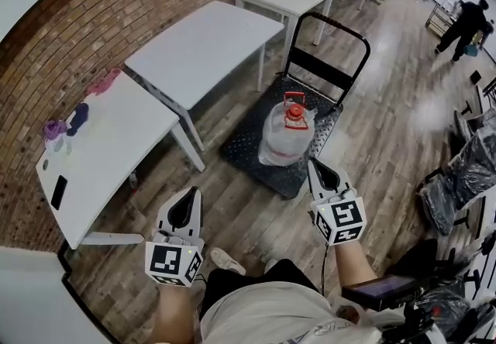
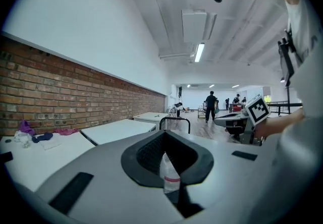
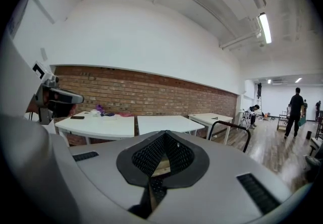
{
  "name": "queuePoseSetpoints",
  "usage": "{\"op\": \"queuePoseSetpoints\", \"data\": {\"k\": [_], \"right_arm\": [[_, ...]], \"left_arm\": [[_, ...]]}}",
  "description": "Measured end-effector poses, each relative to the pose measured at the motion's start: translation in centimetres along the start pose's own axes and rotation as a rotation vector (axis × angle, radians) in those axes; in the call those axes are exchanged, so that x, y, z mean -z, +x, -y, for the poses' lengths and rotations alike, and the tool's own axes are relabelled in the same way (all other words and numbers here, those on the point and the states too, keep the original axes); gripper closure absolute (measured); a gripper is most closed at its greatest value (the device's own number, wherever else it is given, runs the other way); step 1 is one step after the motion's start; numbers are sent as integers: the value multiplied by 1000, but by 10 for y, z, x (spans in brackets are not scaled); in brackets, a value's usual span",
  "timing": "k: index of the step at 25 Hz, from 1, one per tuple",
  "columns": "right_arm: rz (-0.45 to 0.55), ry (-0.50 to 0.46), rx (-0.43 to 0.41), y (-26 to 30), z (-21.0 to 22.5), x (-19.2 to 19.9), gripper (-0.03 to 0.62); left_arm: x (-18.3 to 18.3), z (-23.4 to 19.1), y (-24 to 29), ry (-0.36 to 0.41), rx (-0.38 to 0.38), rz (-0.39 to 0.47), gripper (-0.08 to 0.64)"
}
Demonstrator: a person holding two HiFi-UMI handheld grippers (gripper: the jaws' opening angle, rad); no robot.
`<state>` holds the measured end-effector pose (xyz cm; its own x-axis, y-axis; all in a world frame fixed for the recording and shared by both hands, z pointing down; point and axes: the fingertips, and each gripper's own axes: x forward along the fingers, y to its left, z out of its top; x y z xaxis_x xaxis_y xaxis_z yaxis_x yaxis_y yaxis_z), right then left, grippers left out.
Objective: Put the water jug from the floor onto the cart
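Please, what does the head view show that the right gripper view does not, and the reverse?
Only the head view: the water jug standing on the cart, and the right gripper seen from outside. Only the right gripper view: the ceiling light and the white wall above the bricks. Both: the white tables, the brick wall, the cart's handle and a distant person.

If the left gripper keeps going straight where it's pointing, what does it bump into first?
Most likely the water jug on the cart, straight ahead of the left gripper, though it might pass above it.
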<state>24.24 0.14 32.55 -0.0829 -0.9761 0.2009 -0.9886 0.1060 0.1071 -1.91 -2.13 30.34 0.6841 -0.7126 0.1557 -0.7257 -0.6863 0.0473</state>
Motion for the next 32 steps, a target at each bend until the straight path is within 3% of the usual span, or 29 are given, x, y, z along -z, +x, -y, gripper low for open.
{"op": "queuePoseSetpoints", "data": {"k": [8,17,32], "right_arm": [[32,-2,12,-67,48,-1,588],[43,-3,40,-110,59,-3,589],[50,-30,13,-113,-2,-30,589]], "left_arm": [[-14,78,-4,33,11,13,558],[-19,113,-15,37,51,32,558],[-32,85,-61,49,61,66,558]]}}
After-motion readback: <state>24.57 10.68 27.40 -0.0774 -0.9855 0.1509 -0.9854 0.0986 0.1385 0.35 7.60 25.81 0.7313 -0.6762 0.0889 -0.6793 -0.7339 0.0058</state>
